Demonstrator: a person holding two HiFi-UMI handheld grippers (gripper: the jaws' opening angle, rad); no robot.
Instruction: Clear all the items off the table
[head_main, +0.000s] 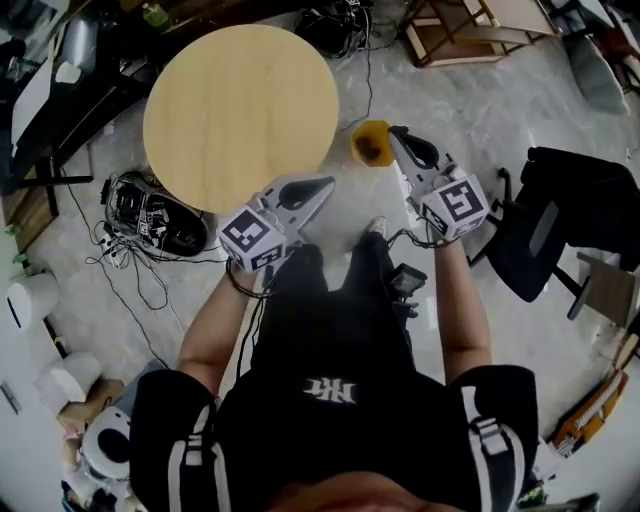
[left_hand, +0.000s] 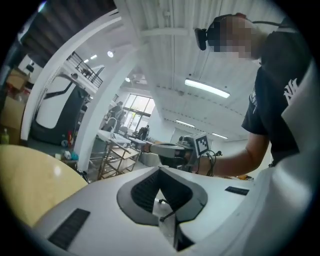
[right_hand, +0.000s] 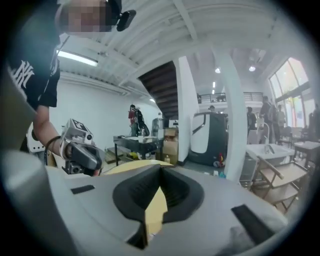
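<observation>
Looking steeply down: a round light-wood tabletop (head_main: 240, 110) stands on a grey concrete floor (head_main: 480, 110), with a tangle of black cables (head_main: 150, 215) by its lower left edge. The white left gripper (head_main: 330, 182) hangs just off the table's lower right rim. The white right gripper (head_main: 393, 132) points right beside a small yellow-orange bucket (head_main: 368, 147) on the floor. A black office chair (head_main: 560, 215) sits off to the right, and there's a wooden frame (head_main: 470, 30) up top.

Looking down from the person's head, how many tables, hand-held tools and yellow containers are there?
Round wooden table: 1
Hand-held tools: 2 (left tool, right tool)
Yellow container on the floor: 1
Total: 4
</observation>
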